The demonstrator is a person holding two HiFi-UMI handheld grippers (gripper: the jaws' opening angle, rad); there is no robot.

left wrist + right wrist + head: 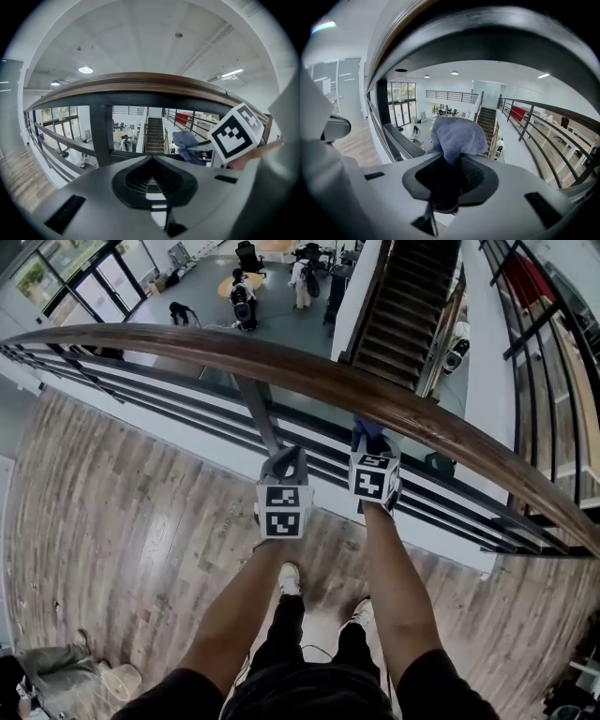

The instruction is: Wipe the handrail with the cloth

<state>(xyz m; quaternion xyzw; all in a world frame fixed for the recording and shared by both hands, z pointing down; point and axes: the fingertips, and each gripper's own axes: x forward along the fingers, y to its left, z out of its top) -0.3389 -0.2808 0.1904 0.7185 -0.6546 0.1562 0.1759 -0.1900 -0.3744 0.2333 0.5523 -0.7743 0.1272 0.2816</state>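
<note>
Step in hand: bringing the cloth (pixel 367 432) up to the handrail (pixel 309 381); by my reading the wiping contact is not yet made.
Right hand-held gripper (pixel 375 463): jaws clamped on a fold of the blue-grey cloth, which bunches out past the tips in its own view; it points up at the rail's underside.
Left hand-held gripper (pixel 284 470): jaws together on nothing; it hangs just beside the right one, below the rail.
Cloth position: just under the near edge of the handrail, right of the baluster post (pixel 255 409); the left gripper view shows it below the wood, apparently apart from it.
Doing it well: I would lift the bunch over the rounded top and press it flat so the cloth wraps the curve; then slide along the grain with steady pressure; the grip looks deep enough, though a snag could tug the fold loose.
Edges: beyond the rail is an open drop to the lower floor (pixel 281 315); a cloth let go there is probably lost, so keep the clamp firm.
Open room: the rail runs clear to both sides with nothing resting on it; the post and the dark lower bars (pixel 169 399) sit beneath, so strokes on top pass freely; underside strokes would meet the post.
Left's part: it likely stays out of the stroke's path.
</note>
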